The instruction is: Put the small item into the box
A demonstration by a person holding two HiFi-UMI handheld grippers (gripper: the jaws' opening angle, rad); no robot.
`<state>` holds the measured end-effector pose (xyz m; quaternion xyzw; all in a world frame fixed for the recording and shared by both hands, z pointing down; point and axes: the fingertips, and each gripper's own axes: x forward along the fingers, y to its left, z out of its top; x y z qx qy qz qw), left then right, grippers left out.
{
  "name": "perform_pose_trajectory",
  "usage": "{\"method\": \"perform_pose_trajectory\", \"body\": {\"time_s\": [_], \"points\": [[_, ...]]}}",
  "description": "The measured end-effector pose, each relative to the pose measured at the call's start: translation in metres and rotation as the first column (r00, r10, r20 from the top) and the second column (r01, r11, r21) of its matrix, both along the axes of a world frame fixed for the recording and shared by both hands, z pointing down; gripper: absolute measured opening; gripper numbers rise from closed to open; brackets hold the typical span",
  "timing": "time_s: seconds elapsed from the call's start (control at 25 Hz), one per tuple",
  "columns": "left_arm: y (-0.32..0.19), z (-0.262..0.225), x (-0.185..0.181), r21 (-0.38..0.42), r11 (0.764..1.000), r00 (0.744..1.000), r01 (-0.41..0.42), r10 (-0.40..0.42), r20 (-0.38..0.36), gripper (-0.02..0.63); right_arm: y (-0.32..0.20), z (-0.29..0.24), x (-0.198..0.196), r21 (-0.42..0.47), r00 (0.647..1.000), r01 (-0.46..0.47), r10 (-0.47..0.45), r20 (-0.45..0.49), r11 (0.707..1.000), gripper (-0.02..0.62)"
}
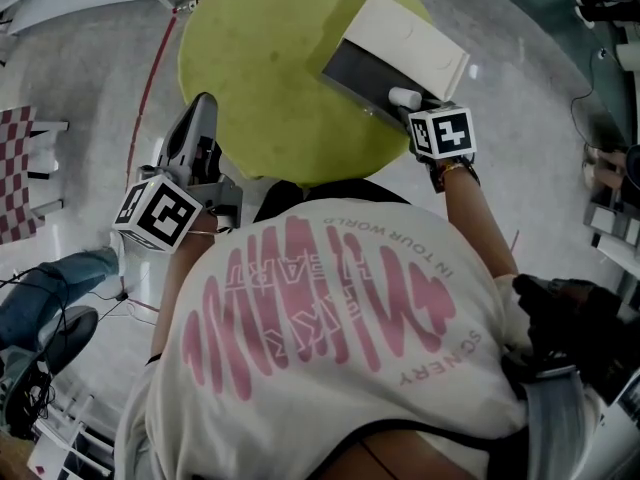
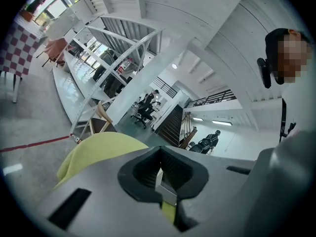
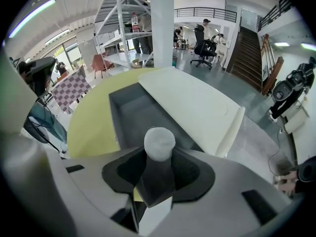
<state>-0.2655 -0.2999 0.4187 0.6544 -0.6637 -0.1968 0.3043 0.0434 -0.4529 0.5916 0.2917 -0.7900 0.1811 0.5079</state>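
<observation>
On the round yellow-green table (image 1: 260, 78) lies an open box (image 1: 362, 72) with a dark grey inside, its white lid (image 1: 405, 36) folded back. My right gripper (image 1: 407, 105) points steeply down over the box's near corner and is shut on the small item (image 1: 404, 96), a short white cylinder. In the right gripper view the small item (image 3: 159, 142) stands between the dark pads (image 3: 148, 181), above the box's grey inside (image 3: 132, 113) and beside the lid (image 3: 195, 102). My left gripper (image 1: 203, 110) hangs off the table's left edge, jaws together and empty (image 2: 160, 176).
A red line (image 1: 150, 68) runs across the floor left of the table. A checkered cloth (image 1: 15, 168) and a seated person's leg (image 1: 55, 283) are at the far left. Shelving, office chairs and a staircase (image 2: 173, 125) stand beyond the table (image 2: 96, 147).
</observation>
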Motion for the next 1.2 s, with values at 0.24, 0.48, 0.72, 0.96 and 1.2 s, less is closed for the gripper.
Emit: {"method": "perform_pose_trajectory", "body": {"time_s": [0.24,0.48,0.72,0.96,1.2], "points": [[-0.001,0.0,-0.004,0.003,1.0,1.0,0.012,-0.012,-0.001,0.008,-0.003,0.003,0.002,-0.01,1.0,-0.015,0.015,-0.02,1.0,0.158],[0.0,-0.003,-0.004,0.004,1.0,1.0,0.024,-0.024,0.008,0.008,-0.007,0.007,0.008,-0.022,0.999,-0.035,0.034,-0.027,0.999,0.158],[0.005,0.002,-0.005,-0.004,1.0,1.0,0.026,-0.026,0.0,0.008,-0.007,0.01,0.006,-0.025,0.999,-0.028,0.027,-0.046,0.999,0.158],[0.005,-0.001,-0.007,-0.001,0.999,0.999,0.035,-0.035,0.002,0.008,-0.008,0.009,0.006,-0.031,0.998,-0.02,0.018,-0.06,0.999,0.16],[0.005,0.003,-0.004,-0.002,0.999,0.999,0.04,-0.04,-0.004,0.008,-0.008,0.012,0.011,-0.051,0.997,-0.012,0.008,-0.077,0.999,0.161]]}}
